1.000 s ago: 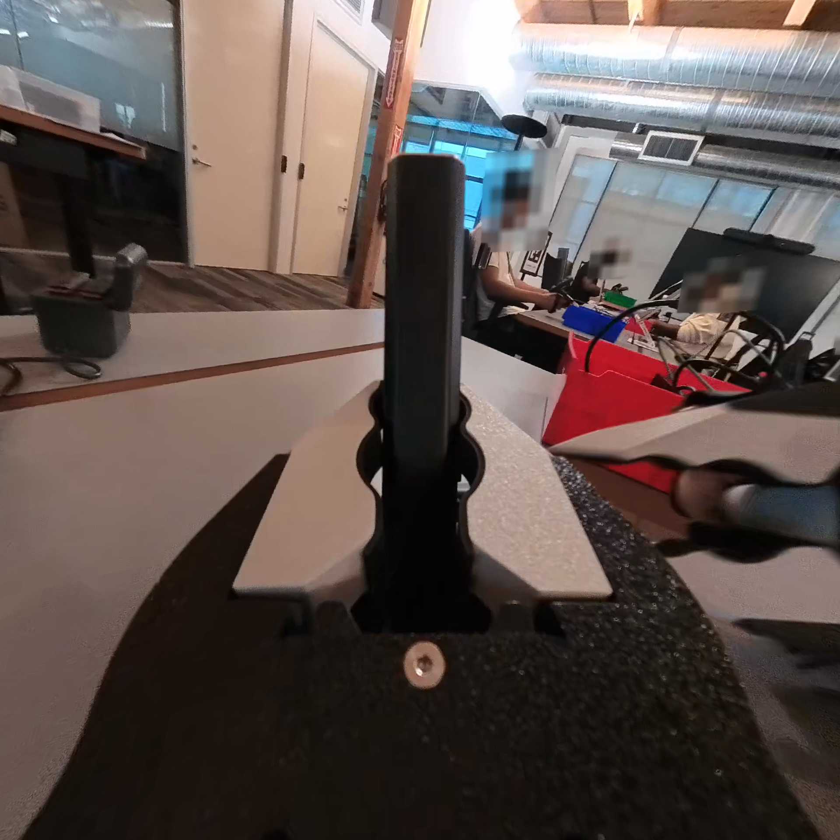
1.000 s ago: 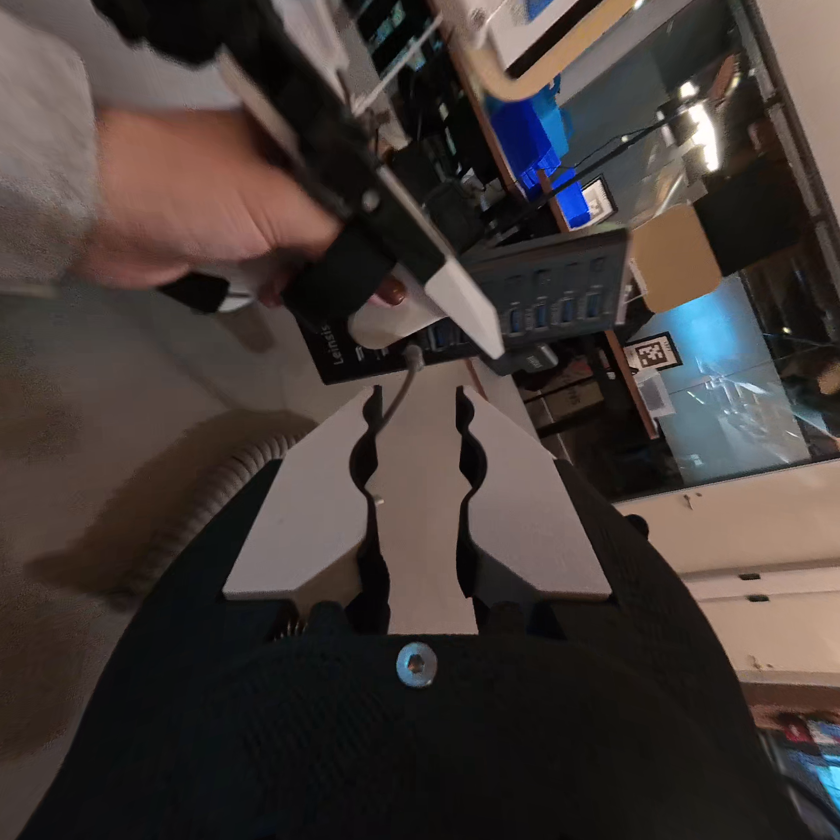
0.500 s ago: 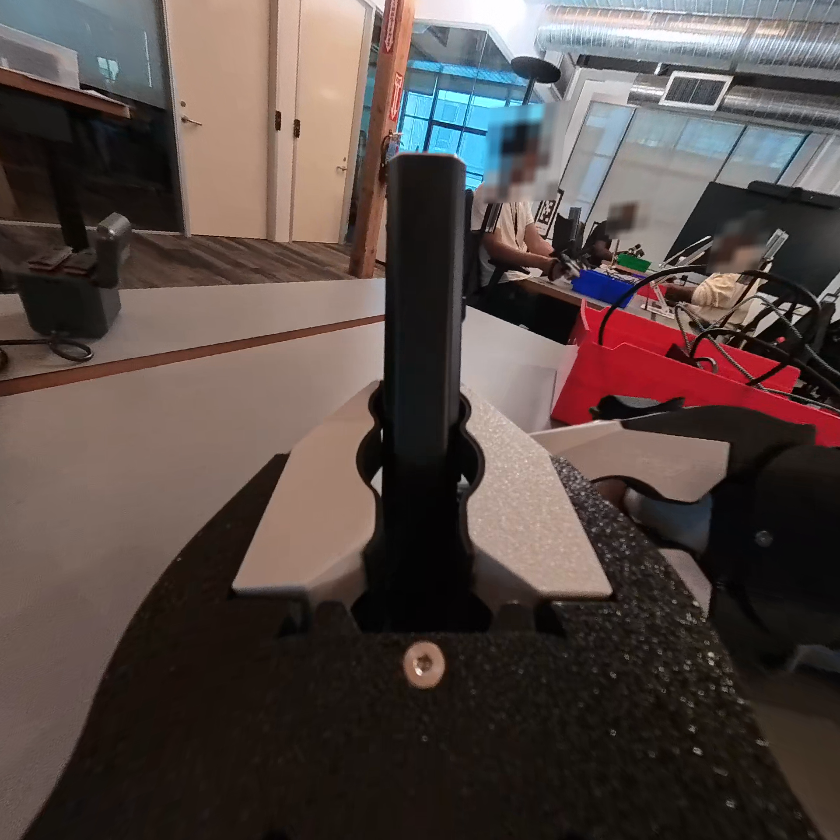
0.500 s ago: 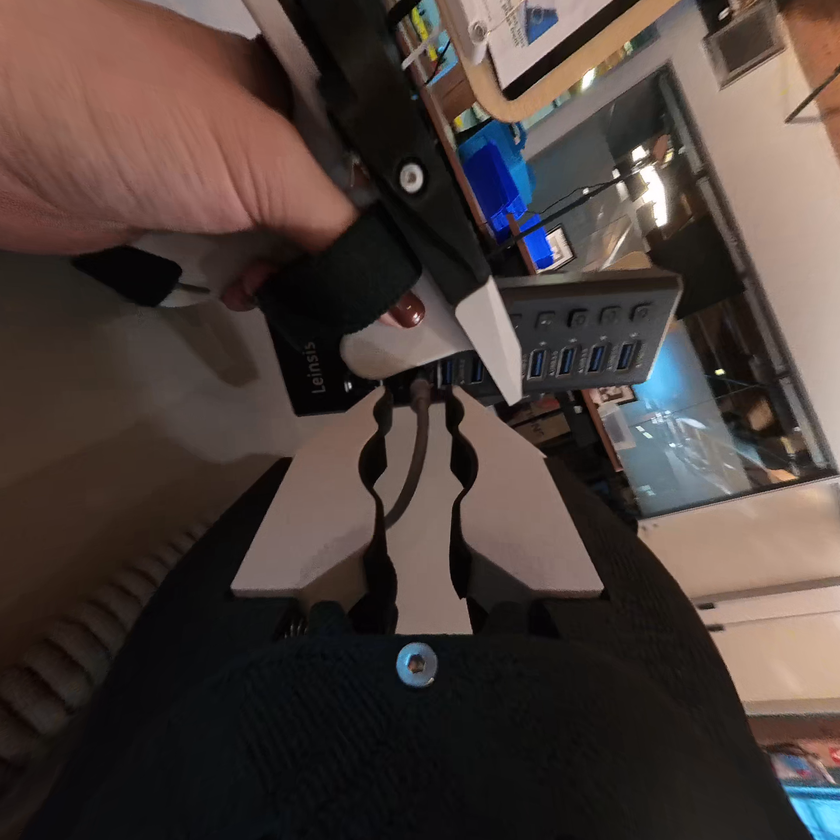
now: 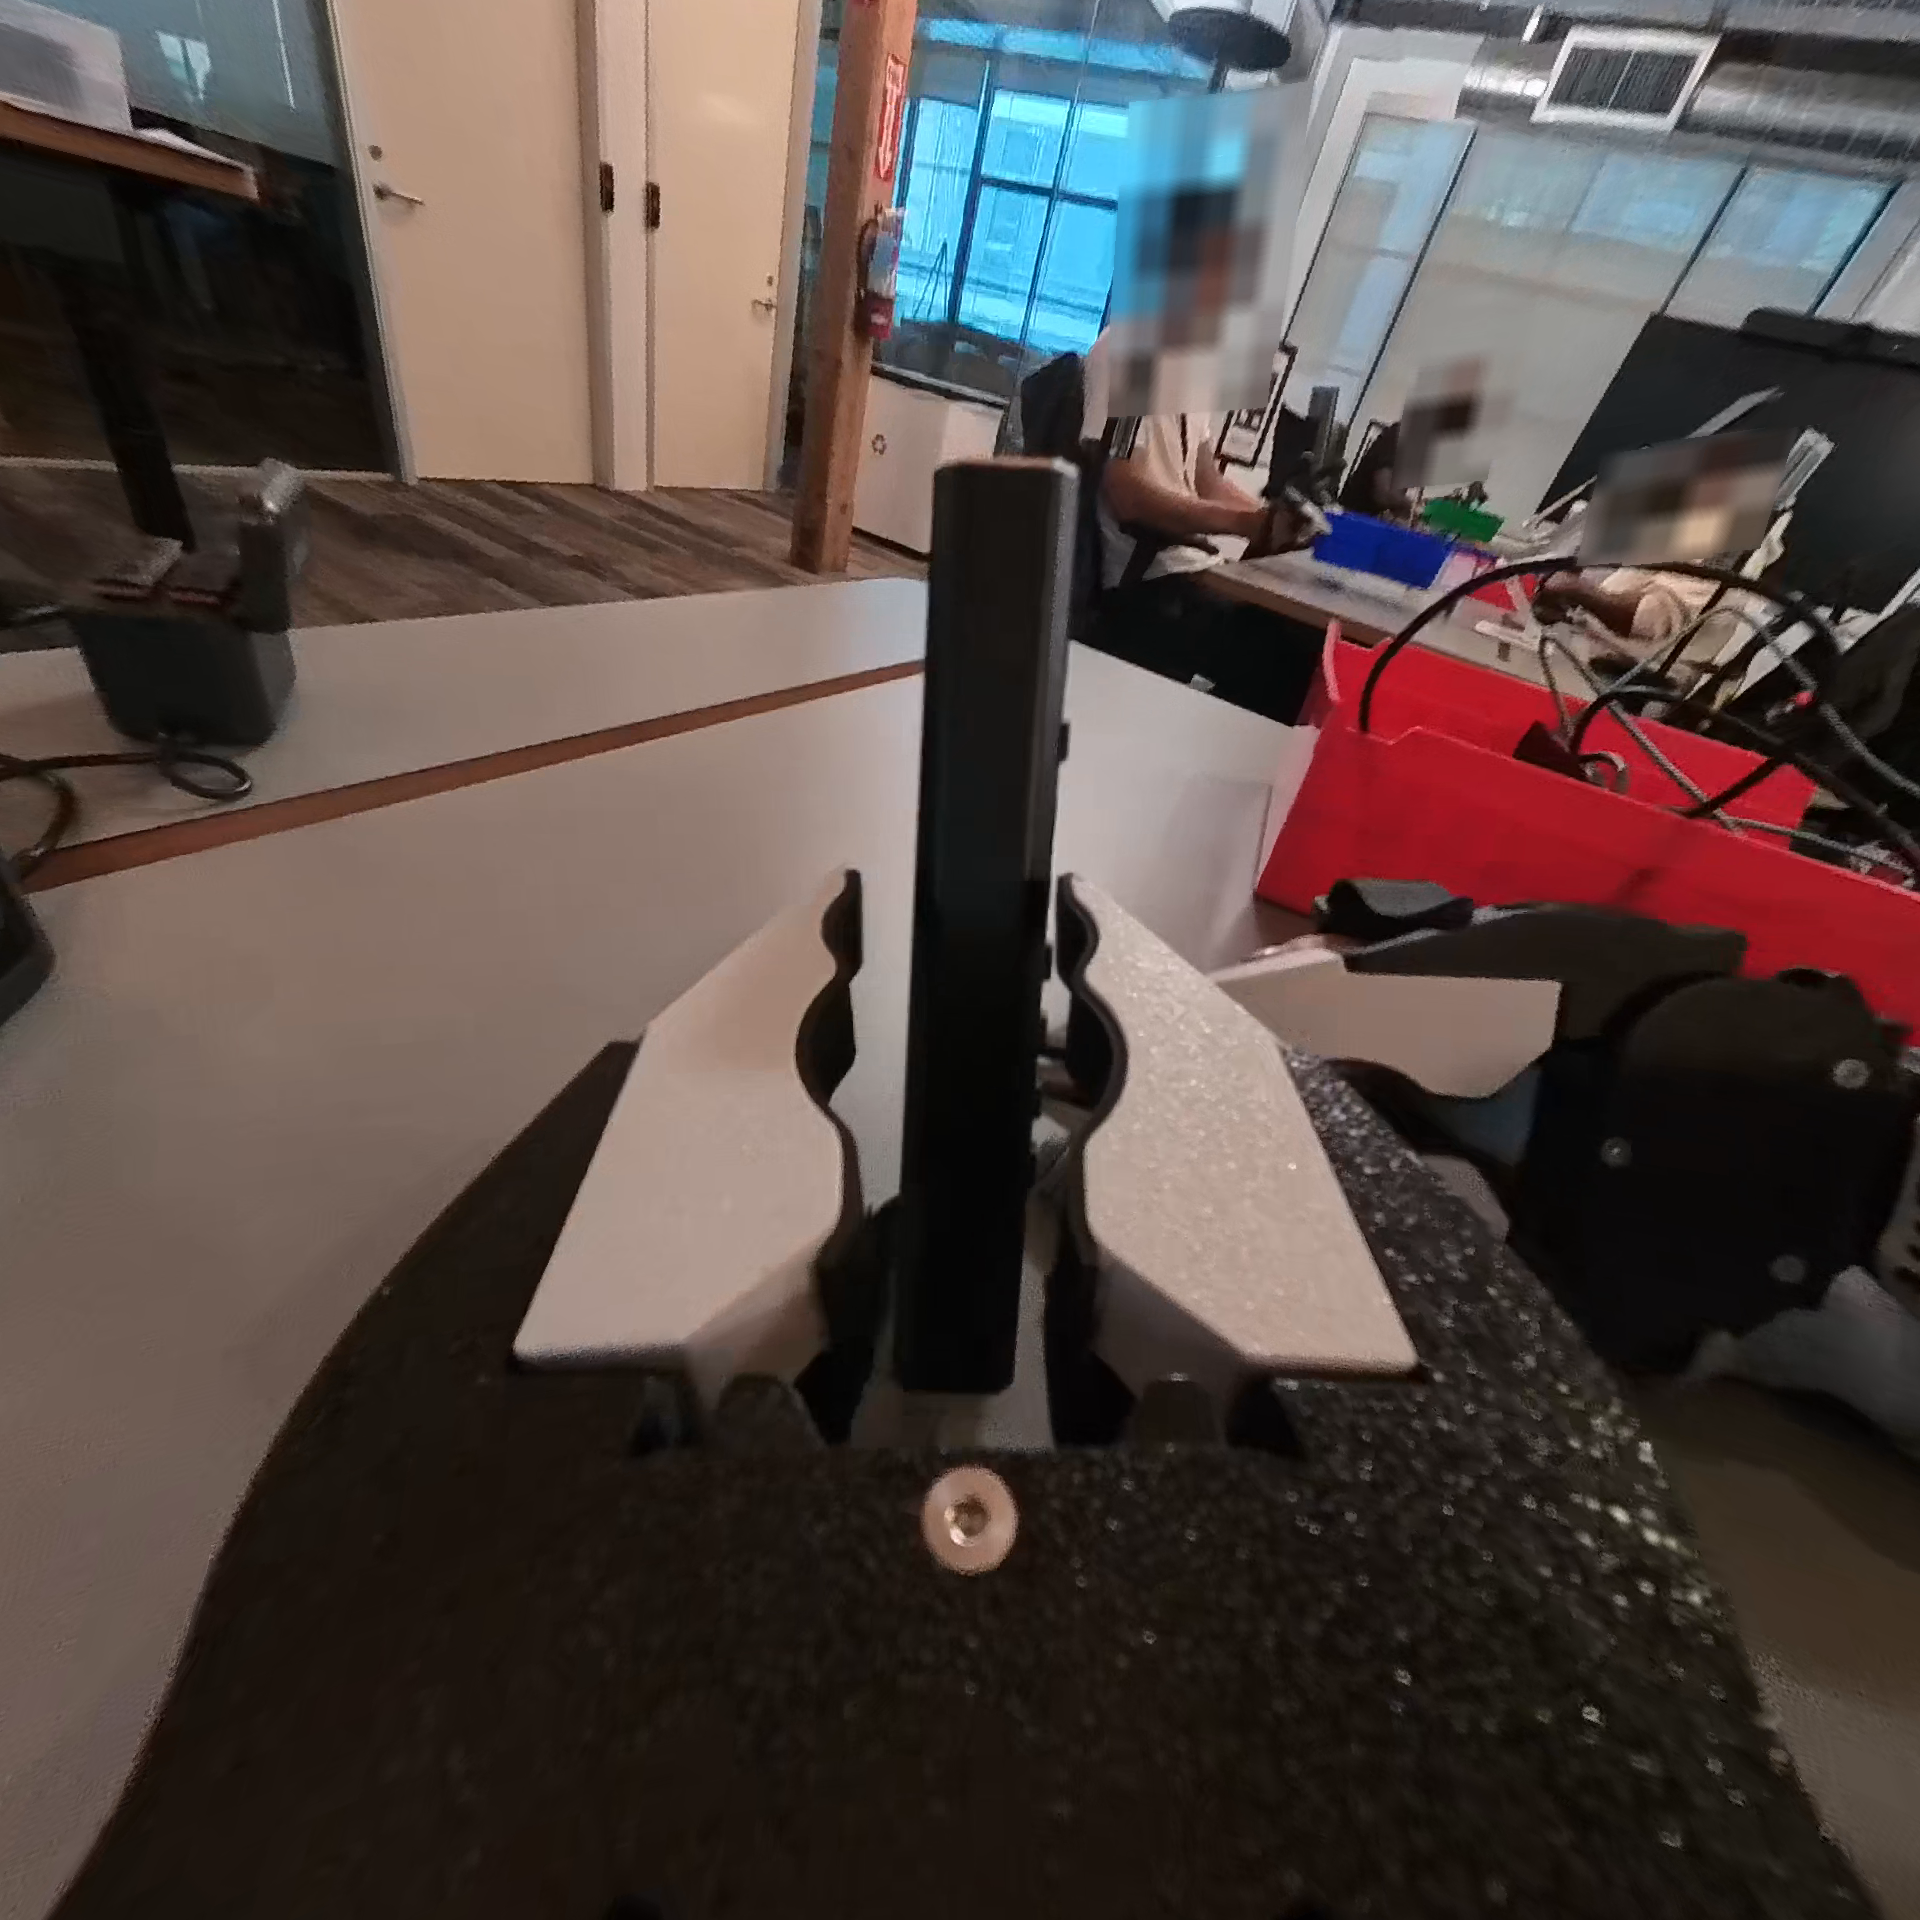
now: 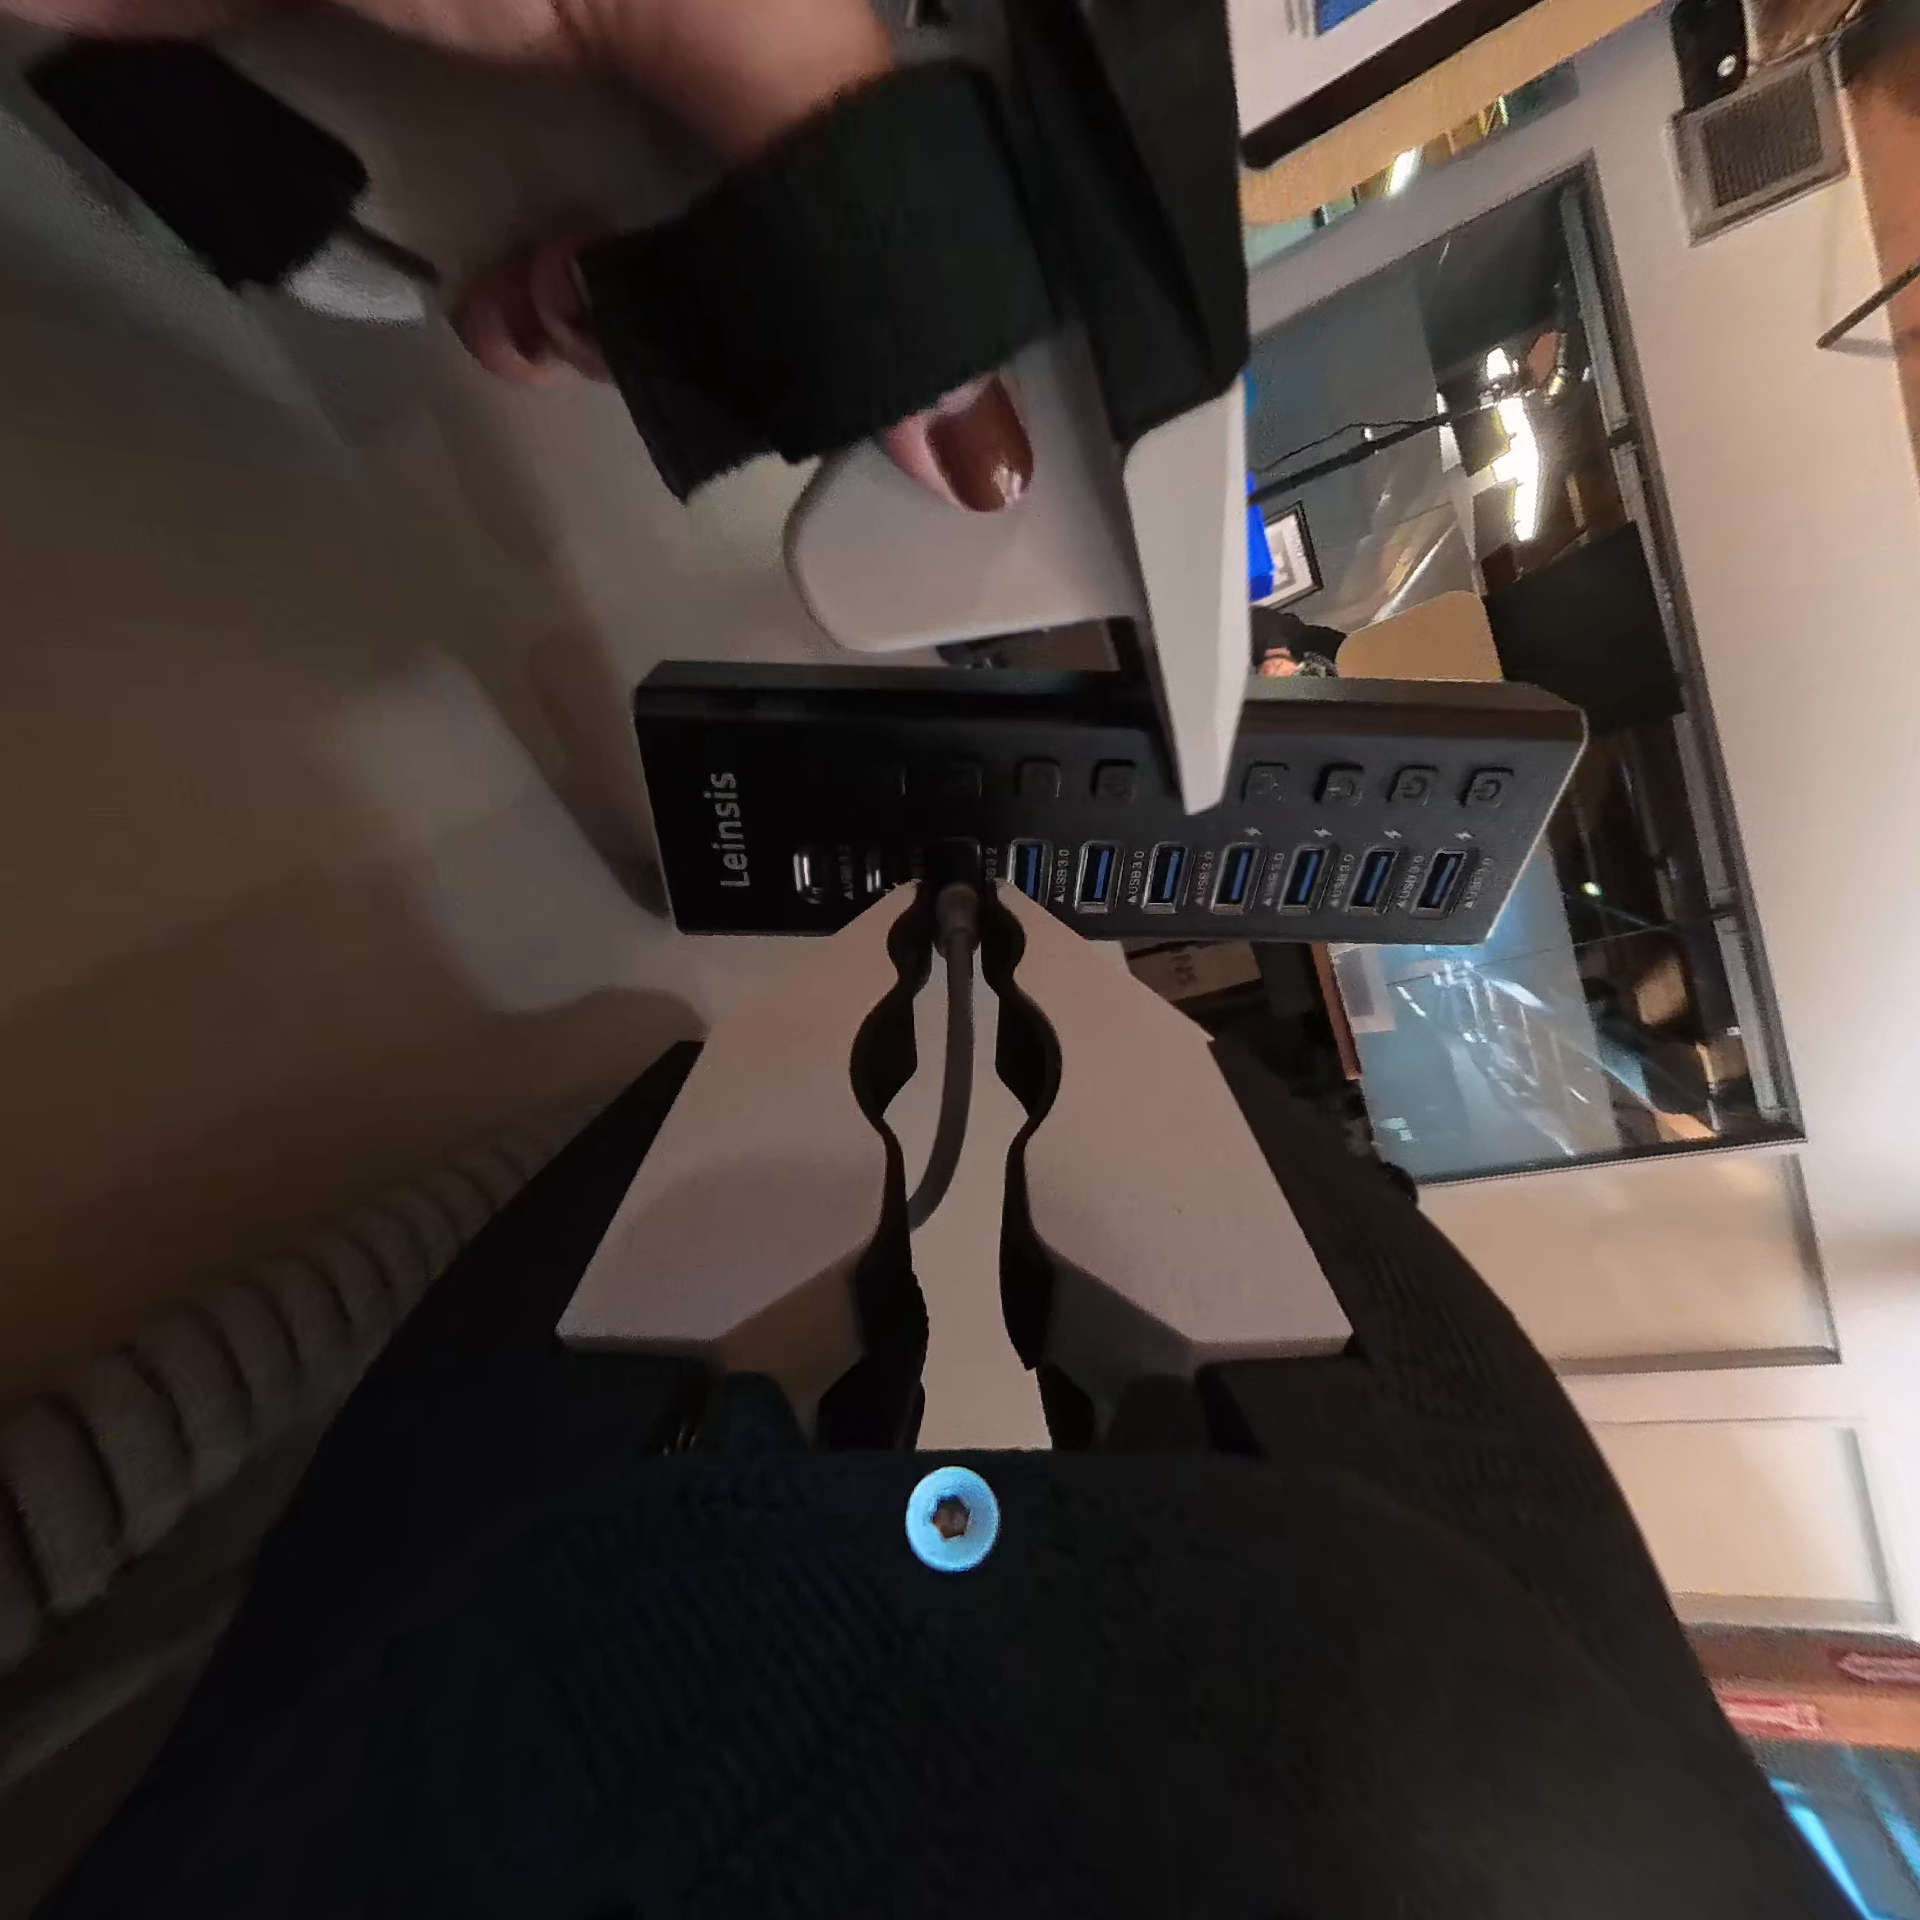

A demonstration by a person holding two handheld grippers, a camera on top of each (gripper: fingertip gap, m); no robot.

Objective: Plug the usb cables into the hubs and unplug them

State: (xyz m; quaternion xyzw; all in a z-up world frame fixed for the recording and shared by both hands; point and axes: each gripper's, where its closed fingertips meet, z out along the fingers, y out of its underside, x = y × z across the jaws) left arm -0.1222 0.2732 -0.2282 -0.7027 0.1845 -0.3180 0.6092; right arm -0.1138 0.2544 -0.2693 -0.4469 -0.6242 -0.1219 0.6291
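Observation:
A long black usb hub (image 5: 987,831) lies edge-on between the fingers of my left gripper (image 5: 961,888). The jaws stand a little apart from it, with a gap showing on the left side. In the right wrist view the hub (image 6: 810,790) shows a row of blue ports. A grey usb cable (image 6: 951,1060) runs between the fingers of my right gripper (image 6: 954,904). Its plug (image 6: 956,873) sits in a port near the hub's logo end, and my right gripper is shut on the plug. A left finger (image 6: 1184,582) crosses the hub's face. A right finger (image 5: 1351,997) shows at the right.
The white table (image 5: 364,987) stretches left and ahead. A red bin (image 5: 1507,831) of cables stands at the right. A dark block-shaped device (image 5: 187,665) sits at the far left. A ribbed hose (image 6: 260,1351) lies on the table. People sit at desks behind. Spacing between my two grippers at the tips: around 5 cm. Between my left fingertips and the dark block-shaped device (image 5: 187,665) there is roughly 30 cm.
My right gripper moved up to the hub and closed on the cable's plug. My left gripper's jaws, shut on the hub before, have opened slightly.

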